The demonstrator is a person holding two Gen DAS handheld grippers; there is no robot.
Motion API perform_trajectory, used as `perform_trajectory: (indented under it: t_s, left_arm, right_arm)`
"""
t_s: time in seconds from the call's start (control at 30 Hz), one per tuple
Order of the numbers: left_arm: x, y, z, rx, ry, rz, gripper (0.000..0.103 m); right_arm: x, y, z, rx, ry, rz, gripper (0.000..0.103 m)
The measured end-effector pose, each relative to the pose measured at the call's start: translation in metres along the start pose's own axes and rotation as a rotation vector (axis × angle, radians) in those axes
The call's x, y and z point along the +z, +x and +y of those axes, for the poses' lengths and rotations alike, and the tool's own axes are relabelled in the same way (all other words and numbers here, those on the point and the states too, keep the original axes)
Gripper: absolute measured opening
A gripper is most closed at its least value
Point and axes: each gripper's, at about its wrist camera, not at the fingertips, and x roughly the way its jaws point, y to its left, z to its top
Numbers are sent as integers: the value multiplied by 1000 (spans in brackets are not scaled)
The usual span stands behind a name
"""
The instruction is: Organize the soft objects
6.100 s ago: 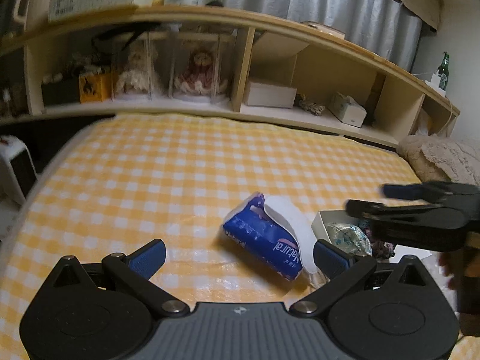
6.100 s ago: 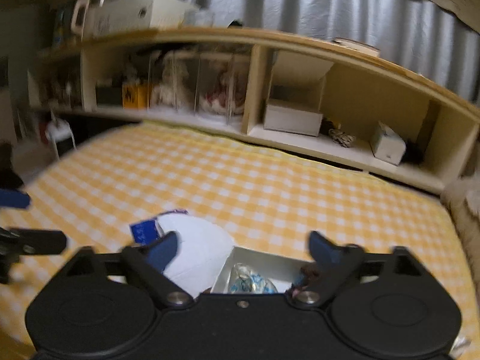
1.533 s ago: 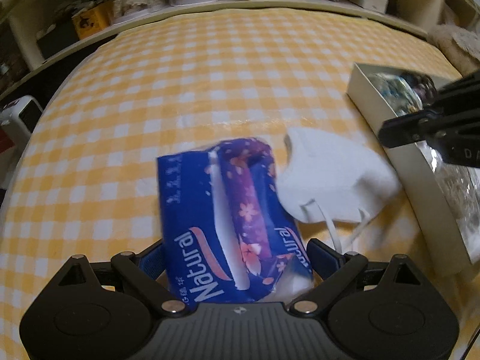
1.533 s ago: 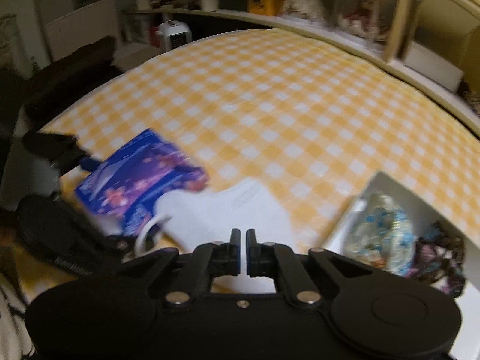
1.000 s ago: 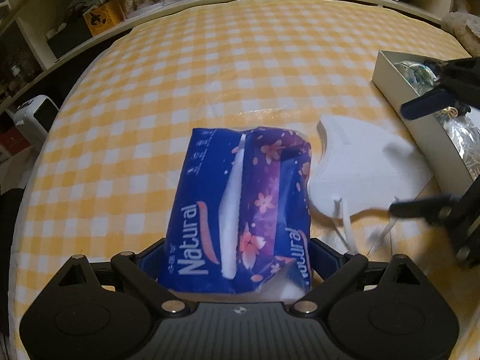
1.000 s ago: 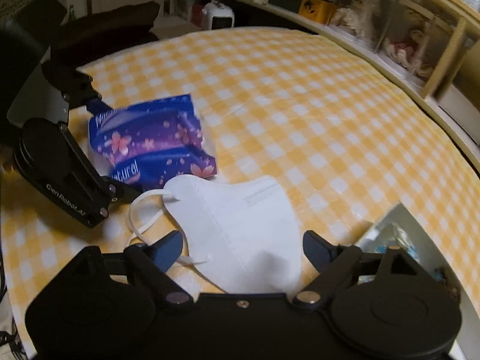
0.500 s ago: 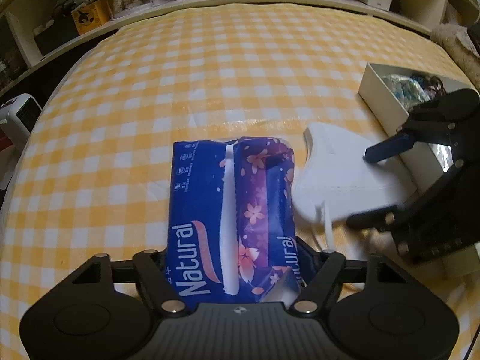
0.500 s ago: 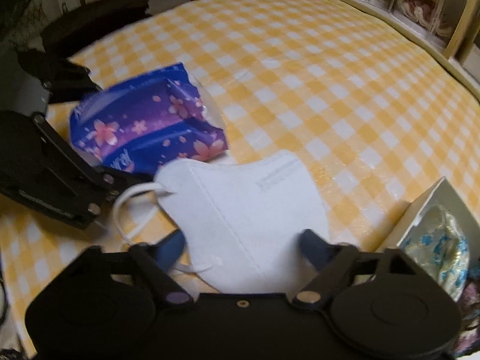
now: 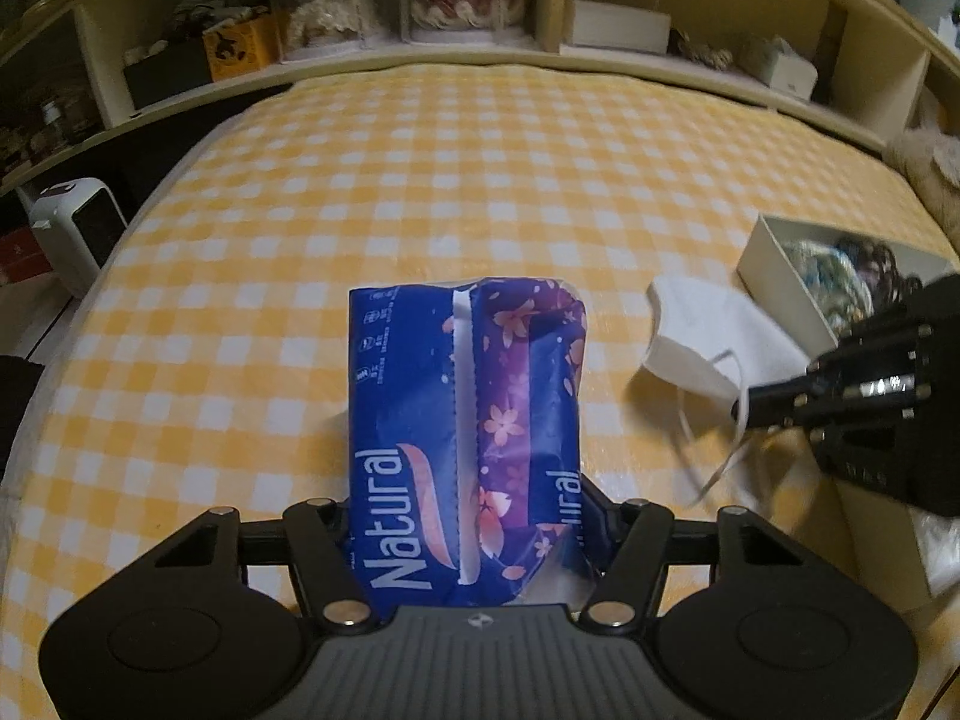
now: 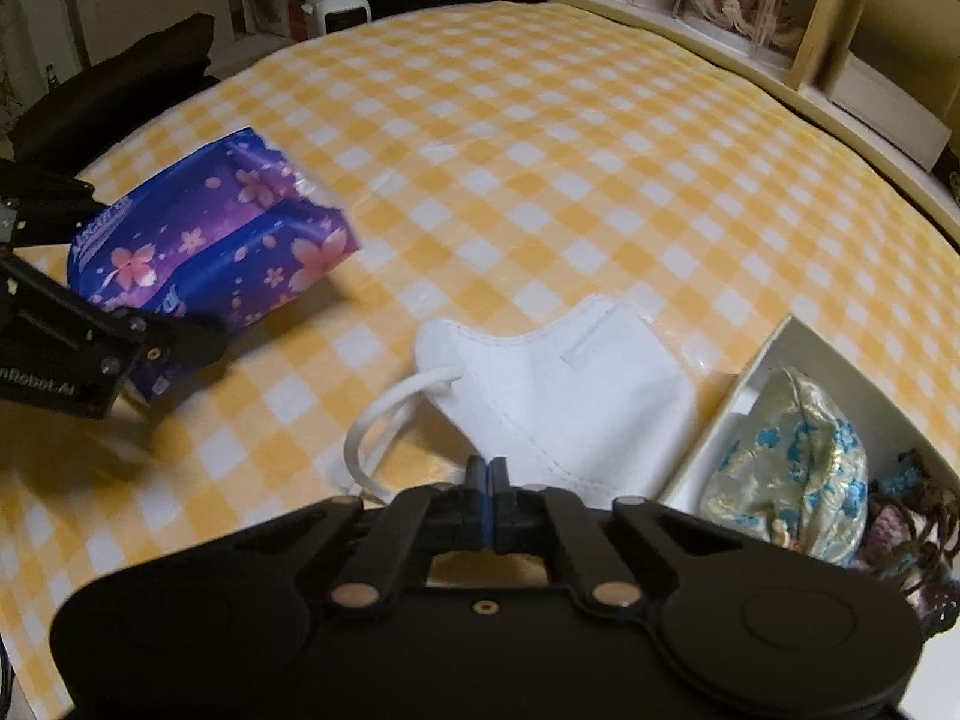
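My left gripper (image 9: 465, 516) is shut on a blue and purple tissue pack (image 9: 462, 414) marked "Natural" and holds it a little above the yellow checked cloth (image 9: 420, 180). The pack also shows at the left of the right wrist view (image 10: 210, 246). A white face mask (image 10: 564, 384) lies on the cloth beside a white box (image 10: 720, 420). My right gripper (image 10: 487, 480) is shut at the mask's near edge, its jaws pressed together. In the left wrist view the mask (image 9: 702, 330) looks lifted at the right gripper (image 9: 741, 411), its ear loops hanging.
The white box (image 9: 774, 276) holds a patterned pouch (image 10: 792, 456) and dark trinkets (image 10: 912, 510). A wooden shelf (image 9: 540, 54) with dolls and small boxes runs along the back. A small white heater (image 9: 78, 228) stands on the floor at the left.
My right gripper has shut at the mask's near edge. My left gripper has closed tighter on the tissue pack and raised it off the cloth.
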Motion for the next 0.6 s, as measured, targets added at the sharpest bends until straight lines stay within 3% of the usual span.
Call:
perform_trajectory:
  t_s: [0.6]
  left_arm:
    - [6,-43,19,-1,-84,-104,63]
  right_arm:
    - [1,-63,13,24,55,-176,0]
